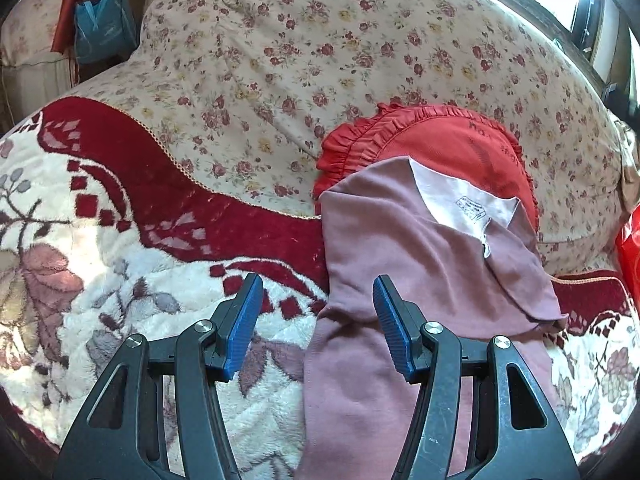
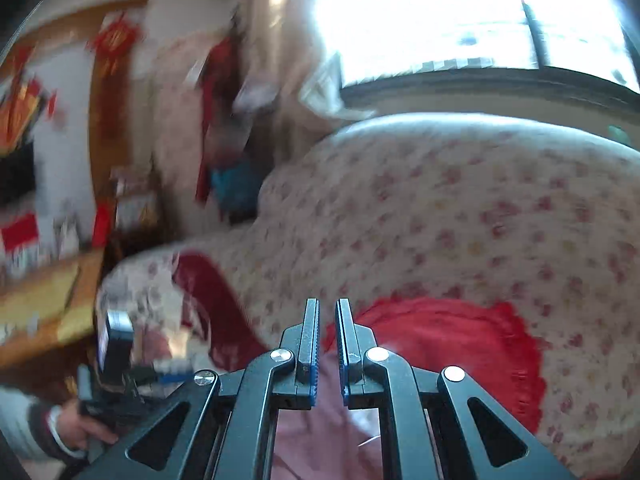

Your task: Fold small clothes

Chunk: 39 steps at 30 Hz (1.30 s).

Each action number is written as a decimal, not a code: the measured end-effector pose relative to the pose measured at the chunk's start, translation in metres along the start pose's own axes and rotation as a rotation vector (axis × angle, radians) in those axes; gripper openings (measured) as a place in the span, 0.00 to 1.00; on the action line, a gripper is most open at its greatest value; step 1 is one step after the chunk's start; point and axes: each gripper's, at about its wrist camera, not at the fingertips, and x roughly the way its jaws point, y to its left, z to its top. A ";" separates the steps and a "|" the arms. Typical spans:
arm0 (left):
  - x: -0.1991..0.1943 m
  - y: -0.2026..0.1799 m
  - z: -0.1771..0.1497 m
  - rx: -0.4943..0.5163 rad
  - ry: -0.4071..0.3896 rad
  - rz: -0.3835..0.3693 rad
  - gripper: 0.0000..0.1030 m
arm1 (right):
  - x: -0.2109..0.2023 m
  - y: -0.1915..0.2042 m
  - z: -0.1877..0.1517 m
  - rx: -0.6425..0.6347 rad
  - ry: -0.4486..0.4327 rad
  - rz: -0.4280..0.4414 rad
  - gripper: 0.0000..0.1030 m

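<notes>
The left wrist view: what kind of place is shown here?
Probably a home bedroom or living room: a bed or sofa under a floral-print cotton cover, a plush red-and-white patterned blanket, a red frilled cushion, and a bright window.

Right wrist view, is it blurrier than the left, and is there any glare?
Right wrist view: room and floral cover smeared by motion, window blown out white; only the tongs look sharp. Left wrist view: crisp, mauve garment clear, glare just at the top edge.

Home bedroom, floral bedding (image 1: 360, 52), plush blanket (image 1: 80, 240), window (image 2: 440, 20)
</notes>
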 end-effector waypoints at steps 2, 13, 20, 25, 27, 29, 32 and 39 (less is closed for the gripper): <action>0.003 -0.002 -0.002 0.009 0.003 -0.006 0.55 | 0.005 -0.007 -0.016 0.014 0.056 -0.014 0.08; 0.035 -0.086 0.001 0.203 0.026 -0.182 0.66 | -0.023 -0.097 -0.193 0.349 0.361 -0.247 0.50; 0.056 -0.121 0.010 0.179 0.075 -0.196 0.66 | -0.013 -0.089 -0.208 0.280 0.338 -0.284 0.50; 0.052 -0.101 0.008 0.150 0.073 -0.139 0.66 | 0.052 -0.054 -0.181 0.102 0.293 -0.247 0.50; 0.049 -0.090 0.007 0.155 0.070 -0.109 0.66 | 0.074 -0.046 -0.180 0.043 0.294 -0.275 0.48; 0.048 -0.078 0.007 0.142 0.073 -0.088 0.66 | 0.096 -0.052 -0.180 0.033 0.324 -0.342 0.34; 0.045 -0.064 0.005 0.112 0.070 -0.086 0.66 | 0.092 -0.073 -0.175 0.150 0.304 -0.294 0.07; 0.028 -0.041 0.008 0.070 0.035 -0.105 0.66 | -0.012 -0.104 -0.133 0.405 0.117 0.017 0.04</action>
